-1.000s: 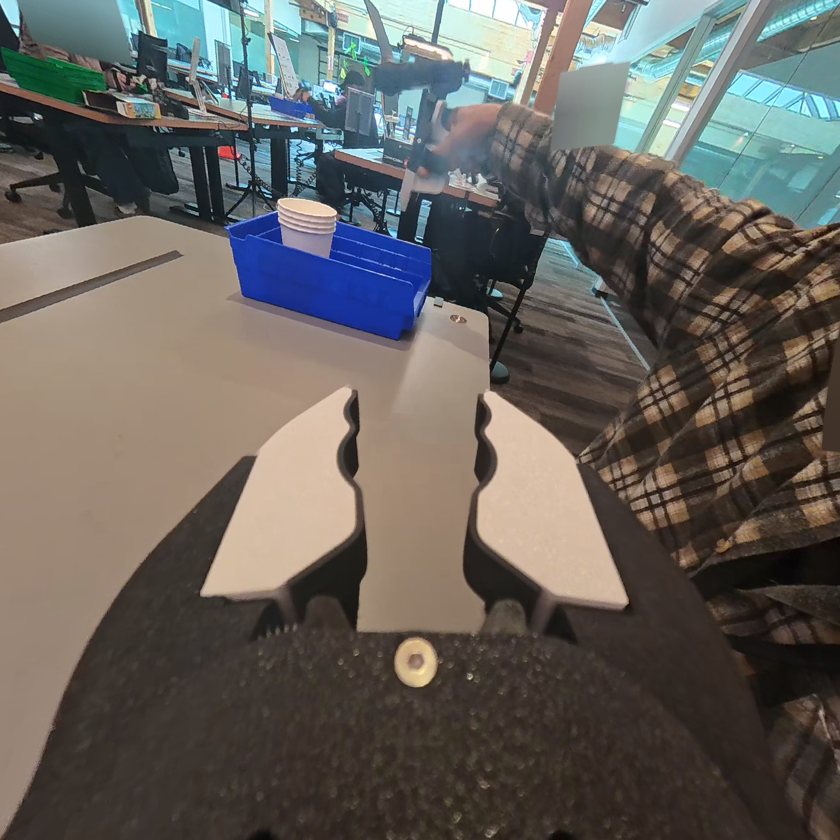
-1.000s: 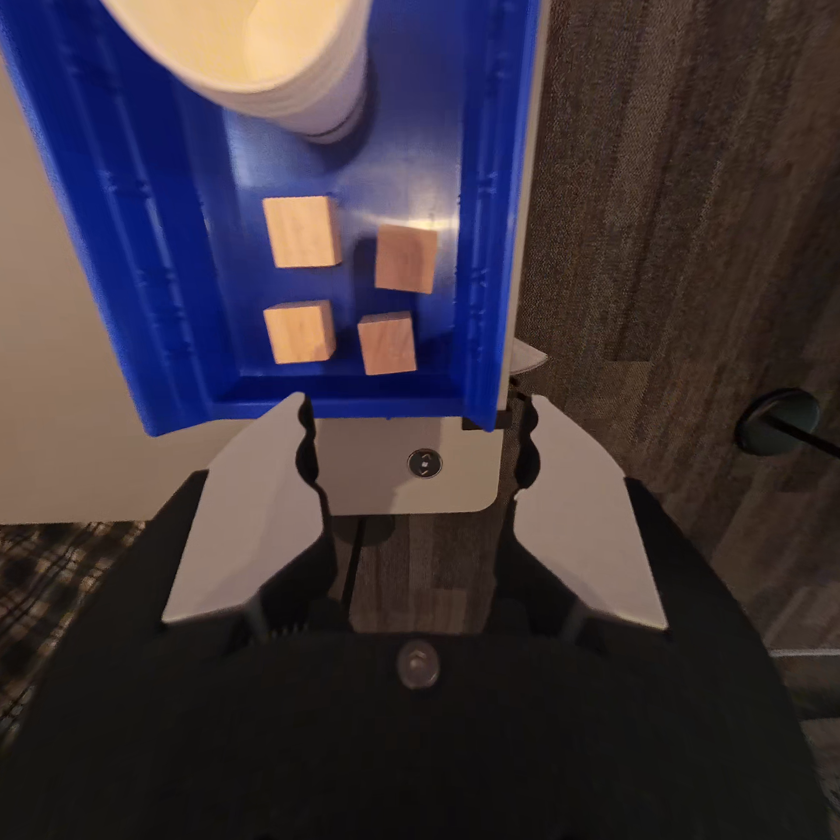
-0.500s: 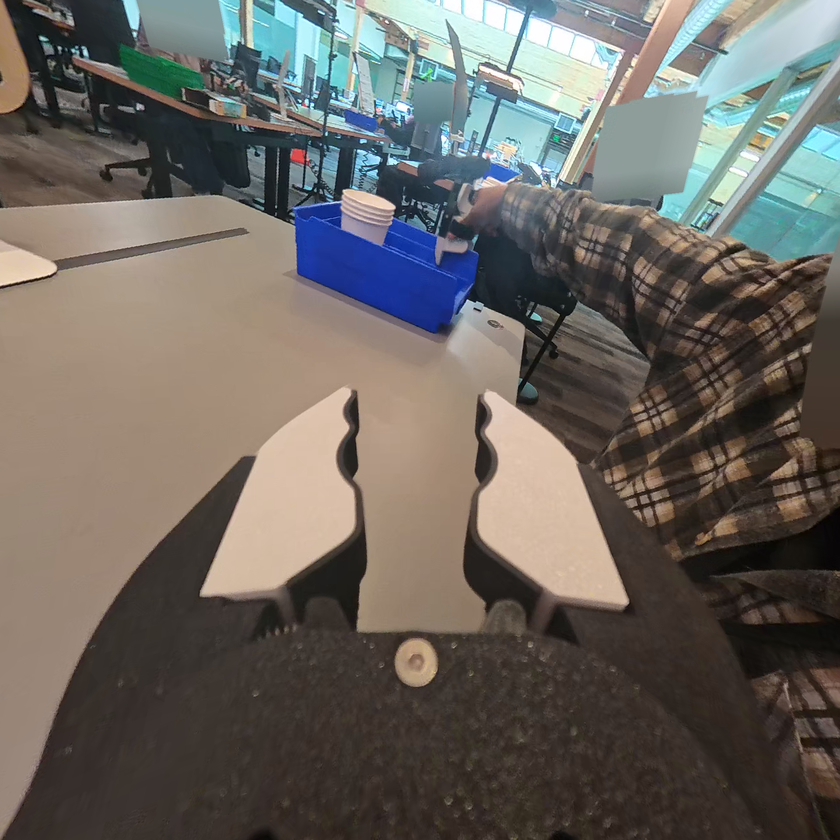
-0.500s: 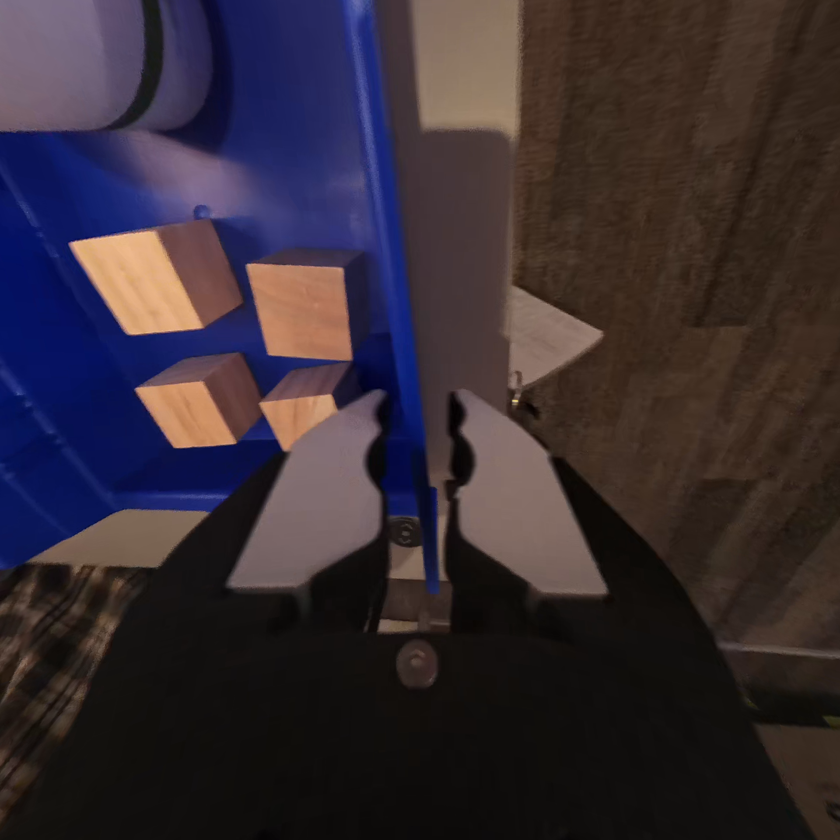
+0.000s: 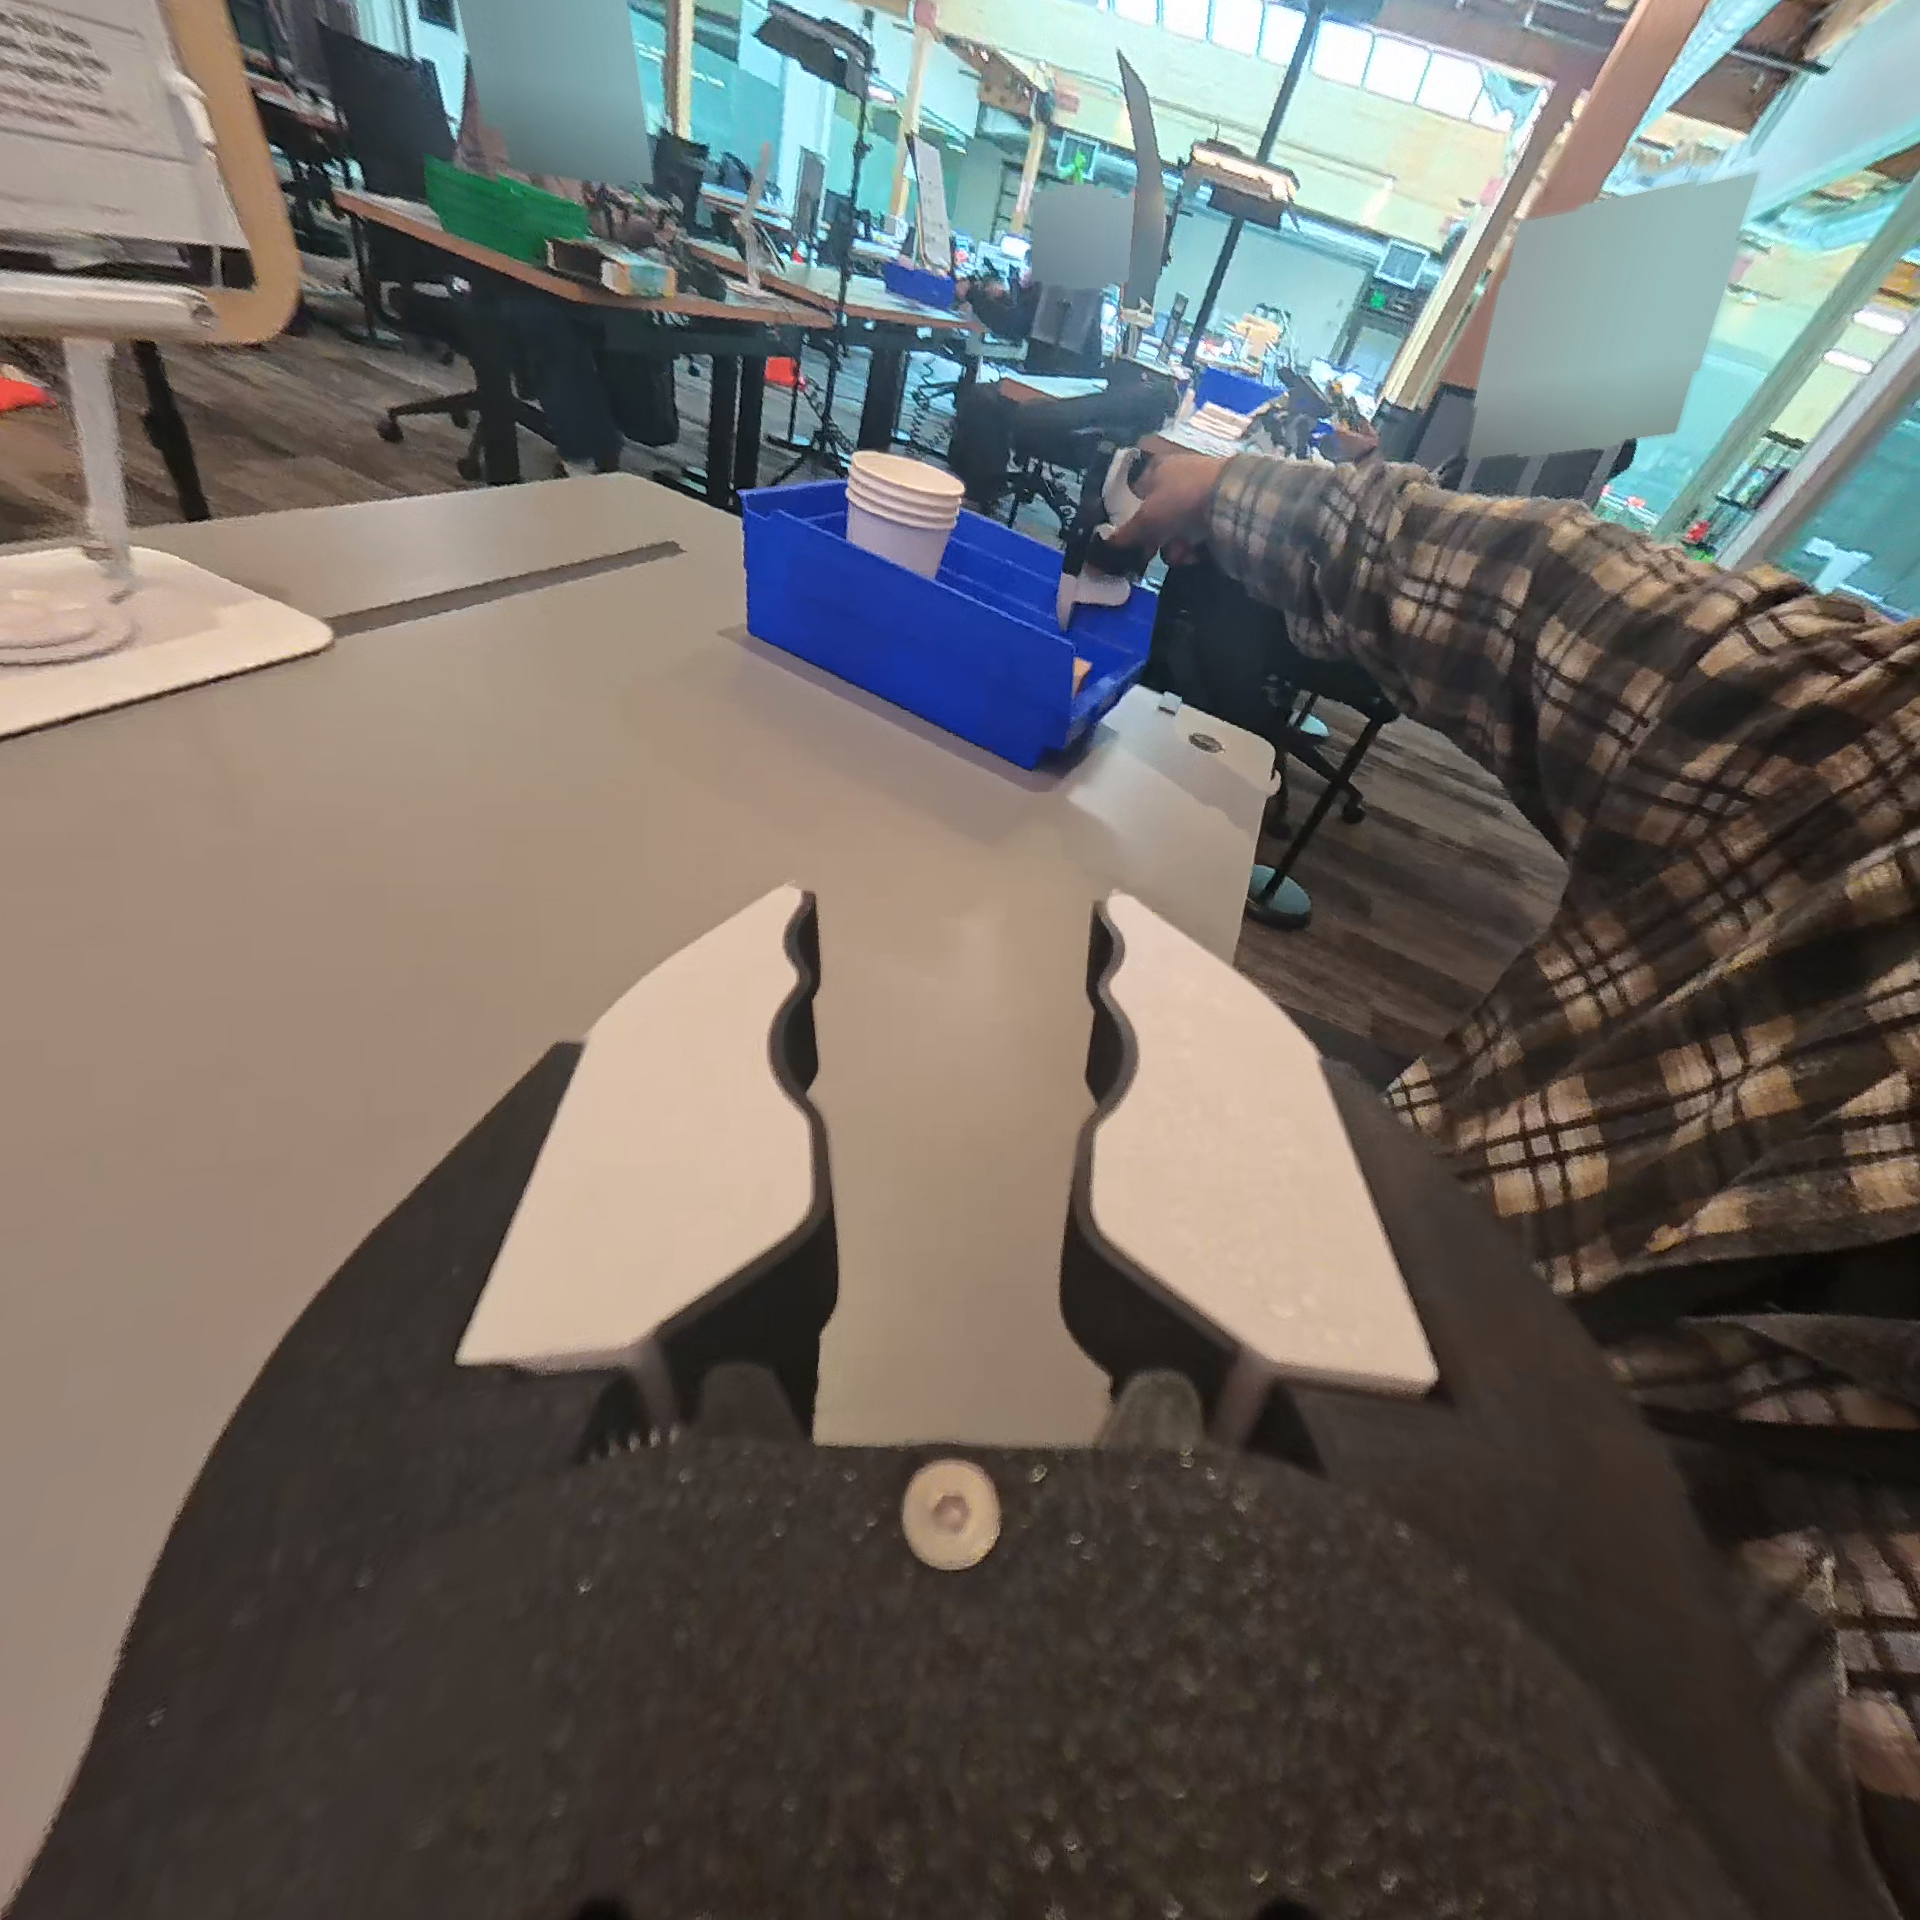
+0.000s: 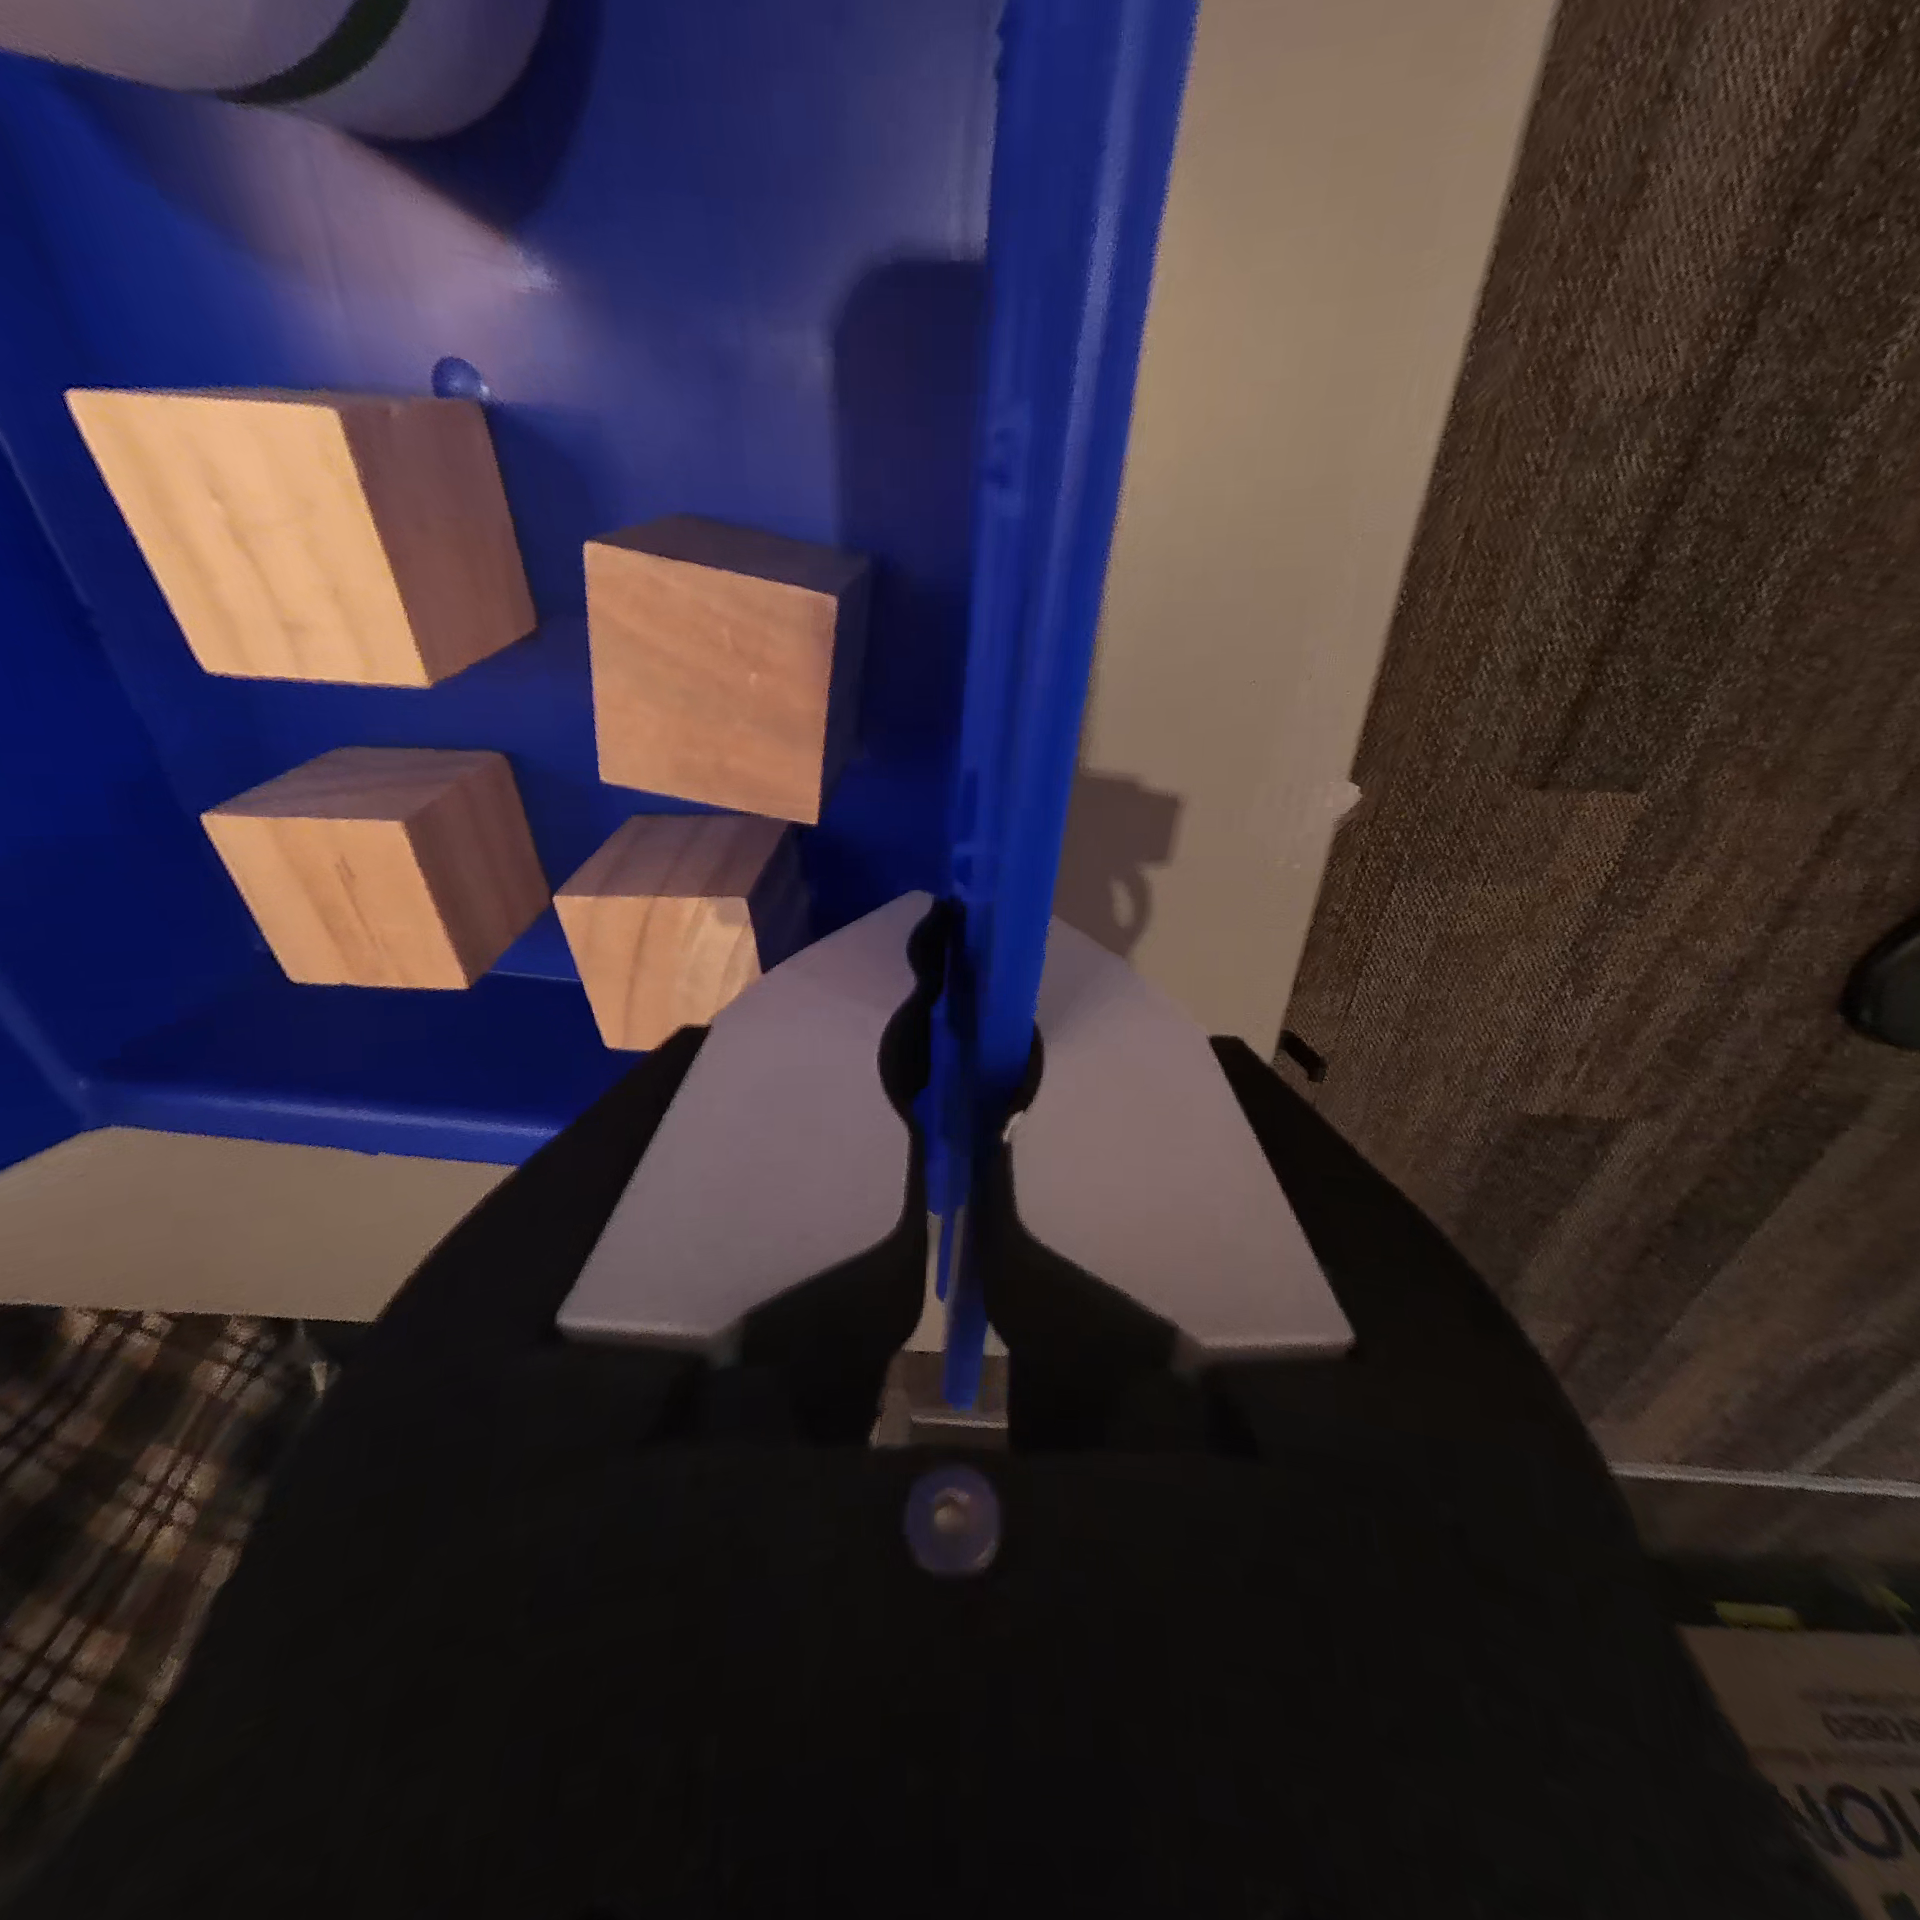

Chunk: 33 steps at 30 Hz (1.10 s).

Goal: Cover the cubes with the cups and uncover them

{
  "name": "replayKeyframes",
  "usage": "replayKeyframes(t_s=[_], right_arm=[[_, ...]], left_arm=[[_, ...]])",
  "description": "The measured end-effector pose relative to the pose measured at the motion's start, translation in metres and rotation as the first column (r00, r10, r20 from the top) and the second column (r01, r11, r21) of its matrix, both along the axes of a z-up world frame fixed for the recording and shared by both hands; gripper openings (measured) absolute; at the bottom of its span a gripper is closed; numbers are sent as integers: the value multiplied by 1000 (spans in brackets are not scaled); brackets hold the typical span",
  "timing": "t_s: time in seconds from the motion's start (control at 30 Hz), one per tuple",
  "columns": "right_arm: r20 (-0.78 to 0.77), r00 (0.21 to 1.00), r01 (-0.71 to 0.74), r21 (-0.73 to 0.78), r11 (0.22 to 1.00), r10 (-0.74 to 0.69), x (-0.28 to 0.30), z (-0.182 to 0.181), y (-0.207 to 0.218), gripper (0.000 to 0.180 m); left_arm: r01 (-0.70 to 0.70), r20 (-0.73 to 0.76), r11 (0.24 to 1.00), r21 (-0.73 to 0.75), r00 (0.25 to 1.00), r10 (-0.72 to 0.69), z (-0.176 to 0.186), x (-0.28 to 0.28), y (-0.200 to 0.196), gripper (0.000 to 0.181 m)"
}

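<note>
Right gripper (image 6: 961, 1023): jaws clamped on the side wall of the blue plastic bin (image 6: 1049, 520), no cube or cup held.
Four wooden cubes (image 6: 712, 665): on the bin floor, just left of and ahead of that grip, all uncovered.
Stack of white paper cups (image 5: 899, 509): upright in the bin, beyond the cubes.
Left gripper (image 5: 951, 1039): jaws wide apart, empty, over the grey table (image 5: 312, 883), the bin well ahead of it.
Step, as judged: preparation, bin being repositioned; covering not begun. Next calls for releasing the wall and taking a cup.
Writing: a printed sheet on a stand (image 5: 99, 156) far left-ahead; not transcribed.
</note>
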State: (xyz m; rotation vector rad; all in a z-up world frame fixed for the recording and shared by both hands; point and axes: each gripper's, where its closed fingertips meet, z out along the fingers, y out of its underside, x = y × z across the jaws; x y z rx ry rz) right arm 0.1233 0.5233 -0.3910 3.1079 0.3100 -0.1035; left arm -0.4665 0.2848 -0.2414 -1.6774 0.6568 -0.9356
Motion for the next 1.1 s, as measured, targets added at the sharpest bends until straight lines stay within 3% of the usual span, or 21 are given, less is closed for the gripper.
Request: replayKeyframes(t_s=[0.63,1.1], right_arm=[[-45,970,-238,50,970,240,-187,1,-12,7],[-47,939,-341,19,940,342,-376,2,-69,10]], left_arm=[[-96,-2,989,111,995,97,37,-38,-28,48],[-182,18,976,119,983,181,48,-66,-33,47]])
